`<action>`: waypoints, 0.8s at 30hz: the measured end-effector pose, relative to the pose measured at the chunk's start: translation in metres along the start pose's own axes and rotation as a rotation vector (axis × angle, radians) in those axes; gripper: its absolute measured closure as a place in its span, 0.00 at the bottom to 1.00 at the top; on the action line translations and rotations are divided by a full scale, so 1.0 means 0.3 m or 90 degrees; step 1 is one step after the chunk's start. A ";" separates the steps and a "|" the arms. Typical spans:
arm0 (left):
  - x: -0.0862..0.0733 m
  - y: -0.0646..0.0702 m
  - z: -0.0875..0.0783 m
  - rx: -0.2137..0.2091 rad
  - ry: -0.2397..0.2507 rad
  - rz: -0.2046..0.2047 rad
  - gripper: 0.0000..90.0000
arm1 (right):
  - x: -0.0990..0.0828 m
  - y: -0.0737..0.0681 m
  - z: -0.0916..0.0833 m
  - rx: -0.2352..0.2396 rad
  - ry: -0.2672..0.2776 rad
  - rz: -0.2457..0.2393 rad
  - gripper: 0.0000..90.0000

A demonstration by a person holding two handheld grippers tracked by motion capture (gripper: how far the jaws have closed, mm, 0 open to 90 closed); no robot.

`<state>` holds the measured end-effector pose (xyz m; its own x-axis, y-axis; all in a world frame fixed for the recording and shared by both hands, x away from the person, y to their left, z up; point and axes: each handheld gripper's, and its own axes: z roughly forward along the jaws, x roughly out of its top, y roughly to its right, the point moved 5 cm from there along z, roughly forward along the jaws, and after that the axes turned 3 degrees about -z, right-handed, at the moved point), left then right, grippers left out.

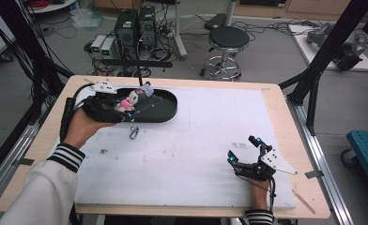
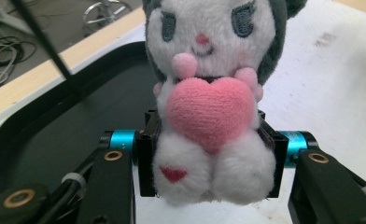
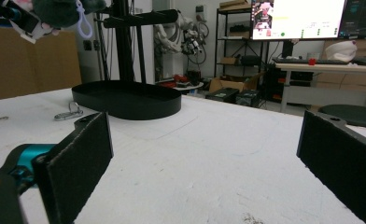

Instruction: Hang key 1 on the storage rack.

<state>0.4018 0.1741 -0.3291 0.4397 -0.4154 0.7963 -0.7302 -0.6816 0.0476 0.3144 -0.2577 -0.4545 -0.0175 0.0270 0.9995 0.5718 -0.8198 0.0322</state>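
High view: the left tool is gripping a plush toy and holding it over the left end of the black oval tray, which is sitting on the tabletop. A metal clasp is lying on the tabletop just in front of the tray. The right tool is resting well apart from the tray, toward the tabletop's near right corner, with its jaws spread and nothing between them.

Left gripper view: the two pads are pressing on the lower body of the plush toy from either side. The toy is standing upright, facing the camera and hugging a pink heart. The tray is lying beneath and behind it.

Right gripper view: the right tool is standing open above the bare tabletop. The tray is lying ahead, with the clasp just beside it. The plush toy is hanging above the tray.
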 end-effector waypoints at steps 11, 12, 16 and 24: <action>-0.006 -0.104 -0.114 0.063 0.028 -0.046 0.60 | 0.000 0.000 0.000 0.001 0.000 0.004 0.03; -0.007 -0.112 -0.123 0.068 0.029 -0.050 0.60 | 0.000 0.000 0.000 0.001 0.000 0.004 0.03; -0.009 -0.144 -0.148 0.088 0.036 -0.064 0.60 | 0.000 0.000 0.000 0.000 0.000 0.003 0.03; -0.004 -0.220 -0.186 0.126 0.038 -0.089 0.60 | 0.000 0.000 0.000 0.000 -0.001 0.003 0.03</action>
<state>0.4203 0.2534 -0.2996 0.4928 -0.2764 0.8251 -0.5450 -0.8372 0.0450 0.3143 -0.2576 -0.4544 -0.0140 0.0234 0.9996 0.5723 -0.8196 0.0272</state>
